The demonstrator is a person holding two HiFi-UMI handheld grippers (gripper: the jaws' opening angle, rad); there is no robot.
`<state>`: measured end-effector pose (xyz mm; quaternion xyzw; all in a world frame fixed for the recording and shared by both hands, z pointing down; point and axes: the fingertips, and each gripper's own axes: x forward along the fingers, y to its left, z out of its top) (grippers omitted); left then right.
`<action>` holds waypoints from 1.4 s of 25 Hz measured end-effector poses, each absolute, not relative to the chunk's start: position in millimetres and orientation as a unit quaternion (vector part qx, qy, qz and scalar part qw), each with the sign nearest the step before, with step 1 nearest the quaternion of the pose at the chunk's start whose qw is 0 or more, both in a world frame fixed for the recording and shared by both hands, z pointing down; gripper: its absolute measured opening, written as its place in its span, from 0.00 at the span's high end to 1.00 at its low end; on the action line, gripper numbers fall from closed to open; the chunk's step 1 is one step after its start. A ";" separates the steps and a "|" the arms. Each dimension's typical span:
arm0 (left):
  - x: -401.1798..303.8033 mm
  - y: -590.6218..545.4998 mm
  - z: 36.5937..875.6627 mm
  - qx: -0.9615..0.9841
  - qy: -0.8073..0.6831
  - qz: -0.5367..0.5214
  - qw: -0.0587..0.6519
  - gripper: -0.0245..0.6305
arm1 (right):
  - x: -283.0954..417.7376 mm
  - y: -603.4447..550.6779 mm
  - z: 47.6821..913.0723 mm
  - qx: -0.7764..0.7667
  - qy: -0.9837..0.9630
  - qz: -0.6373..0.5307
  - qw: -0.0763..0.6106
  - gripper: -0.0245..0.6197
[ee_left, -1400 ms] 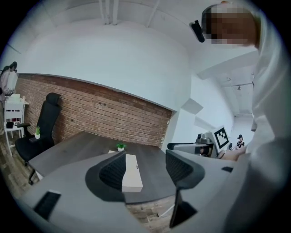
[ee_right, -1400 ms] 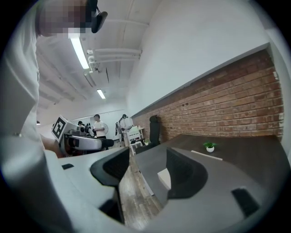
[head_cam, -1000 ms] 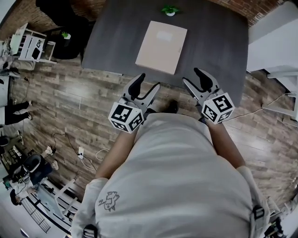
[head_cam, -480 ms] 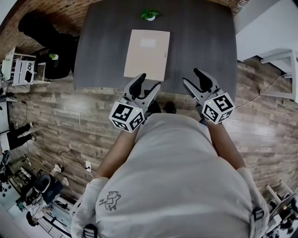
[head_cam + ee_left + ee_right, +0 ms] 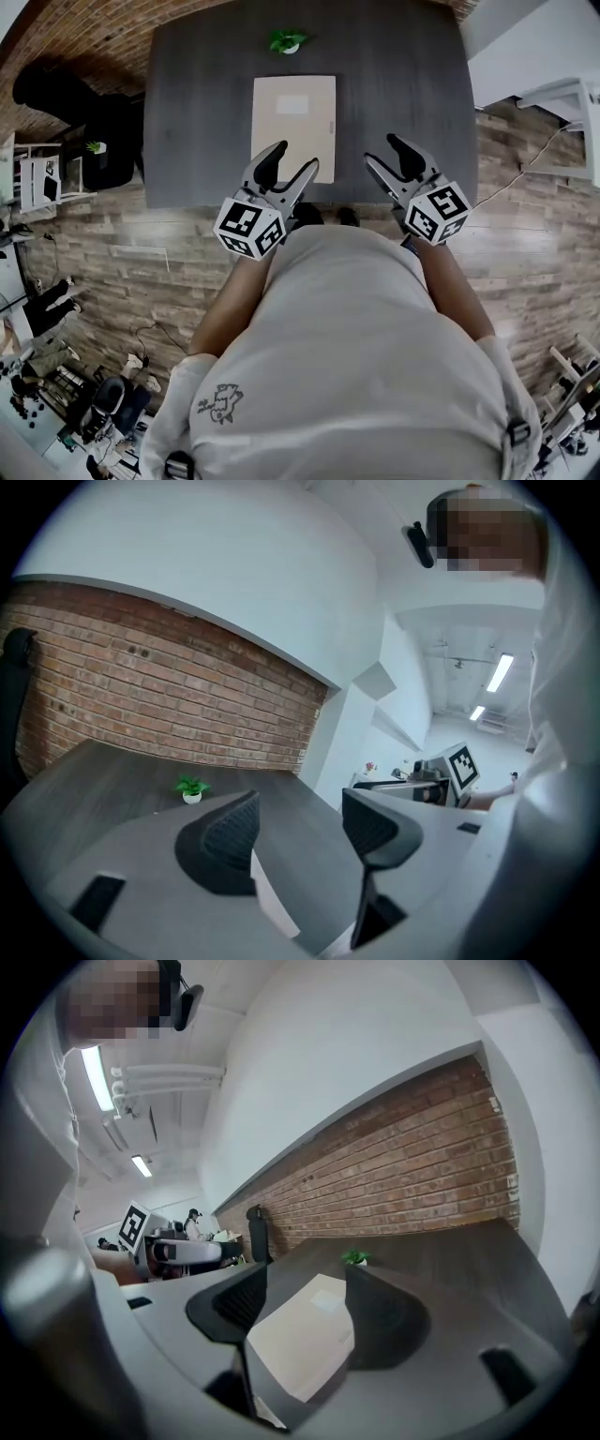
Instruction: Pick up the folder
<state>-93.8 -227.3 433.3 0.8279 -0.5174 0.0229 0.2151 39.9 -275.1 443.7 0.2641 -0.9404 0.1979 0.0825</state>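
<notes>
A dark grey table (image 5: 403, 94) stands on a wood-plank floor (image 5: 122, 253), its far edge close to a brick wall (image 5: 169, 705). A small potted plant (image 5: 286, 41) in a white pot sits on the table near the middle of that far edge. A black chair (image 5: 56, 89) stands off the table's left end with a white shelf unit (image 5: 42, 178) beside it, and white furniture (image 5: 562, 94) stands off the right end.
</notes>
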 end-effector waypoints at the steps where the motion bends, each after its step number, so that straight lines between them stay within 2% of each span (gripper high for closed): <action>1: -100.3 -232.8 435.2 0.830 -0.513 0.027 0.216 0.54 | 34.9 -280.0 445.4 0.269 -0.939 0.199 0.083 0.56; 8: -148.0 -261.1 455.7 0.837 -0.494 0.050 0.229 0.54 | 0.6 -302.9 466.8 0.295 -0.926 0.212 0.100 0.56; 20: -206.9 -286.9 517.6 0.838 -0.442 0.095 0.304 0.52 | -48.7 -313.9 543.9 0.304 -0.892 0.280 0.185 0.54; 35: -240.2 -298.0 612.9 0.813 -0.415 0.162 0.375 0.52 | -54.1 -310.2 645.3 0.322 -0.831 0.355 0.283 0.53</action>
